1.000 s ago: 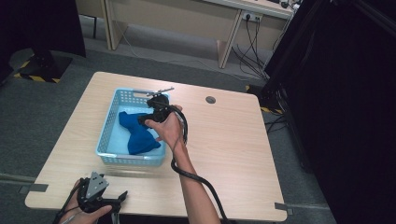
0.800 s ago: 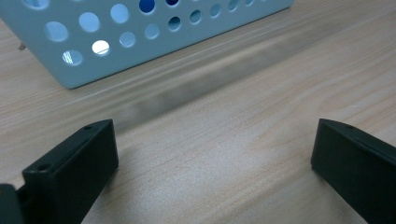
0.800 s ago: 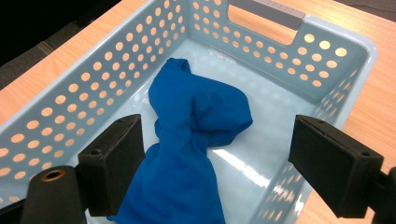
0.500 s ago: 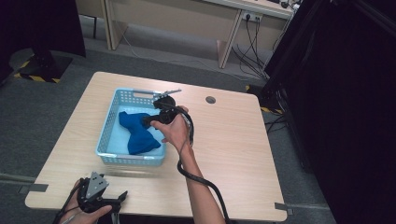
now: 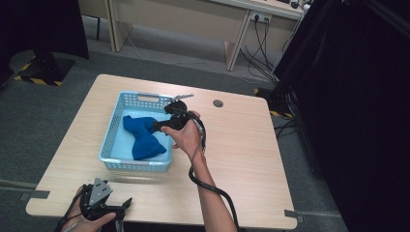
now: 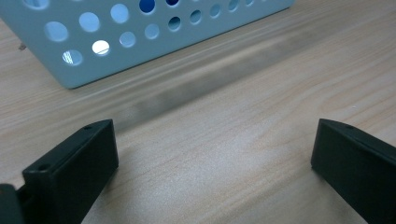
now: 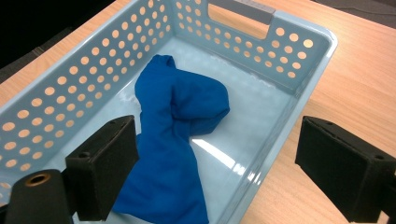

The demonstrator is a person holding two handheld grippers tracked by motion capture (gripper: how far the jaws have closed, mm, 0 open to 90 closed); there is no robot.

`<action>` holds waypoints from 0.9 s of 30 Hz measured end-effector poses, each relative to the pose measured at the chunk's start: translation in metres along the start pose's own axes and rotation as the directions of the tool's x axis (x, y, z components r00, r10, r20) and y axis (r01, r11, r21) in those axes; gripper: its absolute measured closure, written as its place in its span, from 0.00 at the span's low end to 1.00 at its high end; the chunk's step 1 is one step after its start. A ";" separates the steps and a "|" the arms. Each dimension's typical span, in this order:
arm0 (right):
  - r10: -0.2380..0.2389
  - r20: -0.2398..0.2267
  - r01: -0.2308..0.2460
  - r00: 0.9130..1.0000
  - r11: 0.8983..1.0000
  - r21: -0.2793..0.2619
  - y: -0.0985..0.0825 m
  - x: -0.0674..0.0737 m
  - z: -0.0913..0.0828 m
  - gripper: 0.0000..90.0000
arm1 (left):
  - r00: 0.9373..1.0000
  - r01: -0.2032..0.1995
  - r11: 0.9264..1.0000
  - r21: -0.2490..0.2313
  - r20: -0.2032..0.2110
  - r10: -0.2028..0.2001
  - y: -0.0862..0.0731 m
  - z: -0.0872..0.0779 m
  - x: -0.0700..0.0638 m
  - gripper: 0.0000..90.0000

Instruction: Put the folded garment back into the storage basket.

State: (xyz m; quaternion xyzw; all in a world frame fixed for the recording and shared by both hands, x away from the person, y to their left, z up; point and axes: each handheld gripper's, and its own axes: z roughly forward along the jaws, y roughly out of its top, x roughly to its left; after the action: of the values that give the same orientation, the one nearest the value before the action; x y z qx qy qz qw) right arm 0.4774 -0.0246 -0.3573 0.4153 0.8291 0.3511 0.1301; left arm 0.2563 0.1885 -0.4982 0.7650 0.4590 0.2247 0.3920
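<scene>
Cloth [image 7: 175,140] is lying lengthwise in the basket [image 7: 299,42], directly beneath the right gripper [image 5: 162,126], whose jaws are gaping empty; left gripper [image 5: 118,208] is idling wide open, well apart.

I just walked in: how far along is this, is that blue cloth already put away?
Looks done: blue cloth lies bunched inside the light blue basket. In hand: nothing; right gripper hangs open above it, left gripper open near the table edge. What's left is unclear.
</scene>
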 end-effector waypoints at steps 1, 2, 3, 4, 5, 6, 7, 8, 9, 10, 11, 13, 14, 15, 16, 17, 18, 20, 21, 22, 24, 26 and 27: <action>0.001 0.000 -0.001 1.000 1.000 0.000 0.000 0.000 0.000 0.15 | 1.000 0.000 1.000 0.000 -0.001 0.000 0.000 0.000 0.000 0.00; -0.002 0.000 0.002 1.000 1.000 0.001 -0.001 -0.001 -0.001 0.15 | 1.000 0.000 1.000 0.000 0.000 0.000 0.000 0.000 0.000 0.00; -0.003 0.000 0.003 1.000 1.000 -0.001 -0.001 -0.002 -0.001 0.15 | 1.000 0.000 1.000 0.000 0.000 0.000 0.000 0.000 0.000 0.00; -0.003 0.001 0.003 1.000 1.000 -0.002 -0.002 -0.002 -0.001 0.14 | 1.000 0.000 1.000 0.000 -0.001 0.000 0.000 0.000 0.000 0.00; -0.005 0.000 0.005 1.000 1.000 -0.003 -0.003 -0.003 -0.002 0.14 | 1.000 0.000 1.000 0.000 0.000 0.000 0.000 0.000 0.000 0.00; -0.003 -0.001 0.003 1.000 1.000 -0.003 -0.004 -0.004 -0.003 0.14 | 1.000 0.000 1.000 0.000 0.000 0.000 0.000 0.000 0.000 0.00; -0.001 0.000 0.001 1.000 1.000 -0.005 -0.005 -0.005 -0.003 0.14 | 1.000 0.000 1.000 0.000 0.000 0.000 0.000 0.000 0.000 0.00; 0.002 0.000 -0.002 1.000 1.000 -0.007 -0.006 -0.006 -0.004 0.14 | 1.000 0.000 1.000 0.000 0.000 0.000 0.000 0.000 0.000 0.00; 0.004 0.001 -0.004 1.000 1.000 -0.006 -0.007 -0.007 -0.004 0.14 | 1.000 0.000 1.000 0.000 -0.001 0.000 0.000 0.000 0.000 0.00; 0.004 0.001 -0.004 1.000 1.000 -0.006 -0.008 -0.009 -0.005 0.14 | 1.000 0.000 1.000 0.000 0.000 0.000 0.000 0.000 0.000 0.00; 0.007 0.002 -0.007 1.000 1.000 -0.006 -0.009 -0.010 -0.006 0.14 | 1.000 0.000 1.000 0.000 0.000 0.000 0.000 0.000 0.000 0.00; 0.010 0.009 -0.010 1.000 1.000 0.000 -0.011 -0.012 -0.007 0.14 | 1.000 0.000 1.000 0.000 0.000 0.000 0.000 0.000 0.000 0.00; 0.014 0.015 -0.014 1.000 1.000 0.004 -0.012 -0.014 -0.008 0.14 | 1.000 0.000 1.000 0.000 0.000 0.000 0.000 0.000 0.000 0.00; 0.016 0.014 -0.016 1.000 1.000 -0.001 -0.013 -0.015 -0.009 0.14 | 1.000 0.000 1.000 0.000 0.000 0.000 0.000 0.000 0.000 0.00; 0.021 0.010 -0.021 1.000 1.000 -0.003 -0.014 -0.016 -0.009 0.14 | 1.000 0.000 1.000 0.000 0.000 0.000 0.000 0.000 0.000 0.00; 0.023 0.010 -0.023 1.000 1.000 -0.005 -0.015 -0.017 -0.010 0.14 | 1.000 0.000 1.000 0.000 0.000 0.000 0.000 0.000 0.000 0.00; 0.024 0.012 -0.024 1.000 1.000 -0.005 -0.016 -0.018 -0.010 0.14 | 1.000 0.000 1.000 0.000 -0.001 0.000 0.000 0.000 0.000 0.00; 0.028 0.012 -0.028 1.000 1.000 -0.007 -0.018 -0.020 -0.011 0.14 | 1.000 0.000 1.000 -0.001 0.000 0.000 0.000 0.000 0.000 0.00; 0.030 0.013 -0.030 0.999 1.000 -0.005 -0.019 -0.021 -0.011 0.14 | 1.000 0.000 1.000 -0.001 0.000 0.000 0.000 0.000 0.000 0.00; 0.028 0.012 -0.028 1.000 1.000 -0.005 -0.020 -0.021 -0.012 0.14 | 1.000 0.001 1.000 -0.001 0.000 -0.001 0.000 0.000 0.000 0.00; 0.027 0.012 -0.027 1.000 1.000 -0.006 -0.022 -0.022 -0.013 0.14 | 1.000 0.000 1.000 -0.001 0.000 0.000 0.000 0.000 0.000 0.00; 0.026 0.012 -0.026 1.000 1.000 -0.009 -0.023 -0.023 -0.014 0.14 | 1.000 0.000 1.000 0.000 -0.001 0.000 0.000 0.000 0.000 0.00; 0.026 0.012 -0.026 1.000 1.000 -0.011 -0.024 -0.024 -0.015 0.14 | 1.000 0.000 1.000 0.000 -0.001 0.000 0.000 0.000 0.000 0.00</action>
State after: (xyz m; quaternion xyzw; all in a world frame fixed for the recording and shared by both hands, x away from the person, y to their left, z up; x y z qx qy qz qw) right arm 0.4700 -0.0599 -0.3651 0.4276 0.8208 0.3547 0.1329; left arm 0.2563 0.1885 -0.4983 0.7648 0.4592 0.2250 0.3918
